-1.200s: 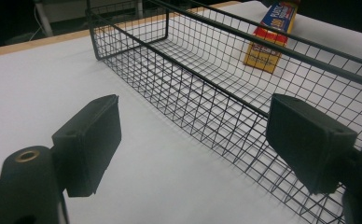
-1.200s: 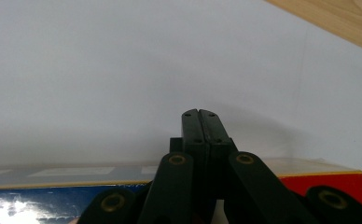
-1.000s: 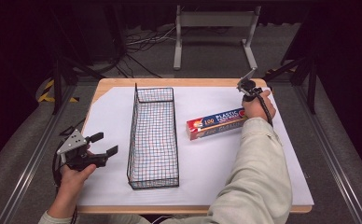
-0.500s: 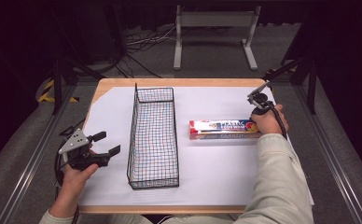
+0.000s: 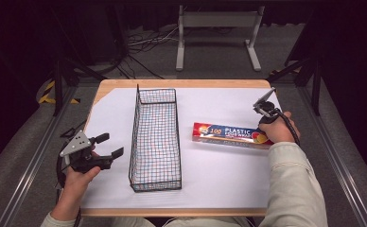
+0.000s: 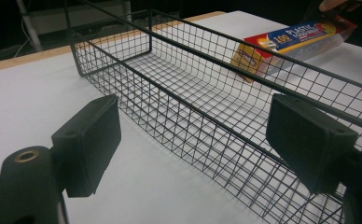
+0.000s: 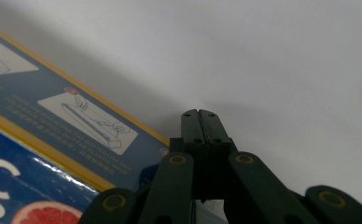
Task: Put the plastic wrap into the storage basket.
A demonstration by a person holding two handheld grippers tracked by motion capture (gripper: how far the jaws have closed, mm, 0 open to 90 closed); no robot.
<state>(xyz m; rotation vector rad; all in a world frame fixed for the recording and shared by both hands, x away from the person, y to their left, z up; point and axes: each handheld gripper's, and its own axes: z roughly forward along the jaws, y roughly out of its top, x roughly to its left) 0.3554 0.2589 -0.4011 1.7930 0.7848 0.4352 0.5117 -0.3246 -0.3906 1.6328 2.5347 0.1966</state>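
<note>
One white-covered table (image 5: 219, 184) carries everything here, and the biggest thing on it is the wire basket (image 5: 156, 137), a long, empty black mesh tray lying lengthwise from the six o'clock edge toward twelve o'clock, slightly toward nine o'clock of the table's middle. Next in size is the plastic wrap box (image 5: 229, 135), a long, narrow carton lying flat on the table at about three o'clock of the basket, apart from it, its far end under the person's right hand. It looks light and fairly stiff, though thin cardboard would dent under a hard squeeze and its glossy printed faces may slide in smooth pads; a grip across the narrow width near mid-length should keep it from tipping, while an end grip would likely let it swing. The left gripper (image 5: 107, 145) hovers at nine o'clock of the basket with its jaws spread wide and nothing between them. The right gripper (image 7: 201, 114) has its jaws clenched together on nothing, tips on or just above the table beside the box's edge.
</note>
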